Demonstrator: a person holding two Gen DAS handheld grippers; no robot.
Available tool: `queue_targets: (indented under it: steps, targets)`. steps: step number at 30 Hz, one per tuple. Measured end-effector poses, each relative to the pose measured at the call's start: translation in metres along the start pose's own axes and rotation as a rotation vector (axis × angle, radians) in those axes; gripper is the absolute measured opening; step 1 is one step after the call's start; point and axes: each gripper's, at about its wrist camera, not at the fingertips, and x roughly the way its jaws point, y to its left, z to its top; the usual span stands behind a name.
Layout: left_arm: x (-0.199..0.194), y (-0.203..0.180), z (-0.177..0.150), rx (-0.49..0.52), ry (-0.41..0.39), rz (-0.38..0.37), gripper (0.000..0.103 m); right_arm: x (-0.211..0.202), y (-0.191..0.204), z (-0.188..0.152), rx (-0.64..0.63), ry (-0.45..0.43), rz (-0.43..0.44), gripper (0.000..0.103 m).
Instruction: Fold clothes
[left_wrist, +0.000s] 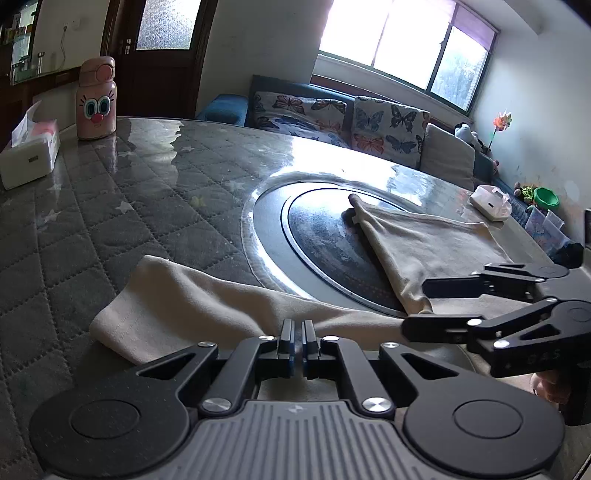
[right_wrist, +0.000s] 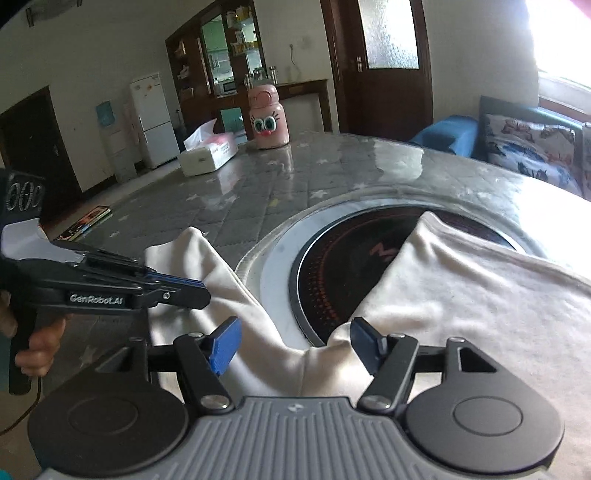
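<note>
A cream garment (left_wrist: 424, 240) lies spread over the grey quilted table (left_wrist: 110, 221); one leg-like part runs left and another reaches across the round black cooktop (left_wrist: 325, 236). My left gripper (left_wrist: 297, 332) is shut, pinching a fold of the left part, whose creases run into the fingertips. From the right wrist view the left gripper (right_wrist: 203, 293) shows side-on at the left, tips on the garment (right_wrist: 461, 295). My right gripper (right_wrist: 295, 343) stands open, blue pads either side of a raised ridge of cloth without pressing it. In the left wrist view the right gripper (left_wrist: 417, 308) sits at the right, jaws apart.
A pink cartoon-face bottle (left_wrist: 96, 99) and a white tissue box (left_wrist: 29, 155) stand at the table's far left. A white pack (left_wrist: 489, 203) lies at the far right edge. A sofa with butterfly cushions (left_wrist: 332, 114) stands behind the table. A person's hand (right_wrist: 40, 347) grips the left handle.
</note>
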Motion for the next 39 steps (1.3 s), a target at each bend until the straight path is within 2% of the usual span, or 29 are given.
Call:
queue_targets:
  steps: [3, 9, 12, 15, 19, 23, 28, 34, 39]
  targets:
    - [0.000, 0.001, -0.001, -0.007, -0.002, -0.001, 0.005, 0.010, 0.002, -0.002, -0.010, 0.029, 0.025, 0.075]
    - [-0.001, 0.003, -0.001, -0.014, 0.000, -0.002, 0.005, -0.008, 0.008, -0.002, -0.024, -0.006, 0.021, 0.074]
    - [-0.001, -0.002, 0.000, 0.000, 0.004, 0.008, 0.005, -0.018, 0.011, -0.006, -0.041, 0.015, 0.003, 0.074]
    - [-0.003, -0.010, 0.006, 0.009, 0.004, -0.011, 0.005, -0.029, 0.021, -0.015, -0.093, 0.022, -0.023, 0.074]
    - [-0.001, -0.035, 0.024, 0.054, -0.020, -0.078, 0.006, -0.042, 0.036, -0.030, -0.146, 0.031, -0.050, 0.074]
    - [0.024, -0.064, 0.046, 0.070, -0.004, -0.161, 0.006, -0.052, 0.050, -0.045, -0.174, 0.021, -0.051, 0.074]
    - [0.073, -0.092, 0.067, 0.082, 0.063, -0.216, 0.006, -0.056, 0.057, -0.055, -0.160, 0.013, -0.026, 0.075]
    - [0.123, -0.103, 0.087, 0.100, 0.114, -0.189, 0.006, -0.057, 0.063, -0.065, -0.165, 0.016, 0.001, 0.076]
    - [0.151, -0.097, 0.098, 0.069, 0.136, -0.170, 0.006, -0.057, 0.064, -0.066, -0.166, 0.017, 0.020, 0.077]
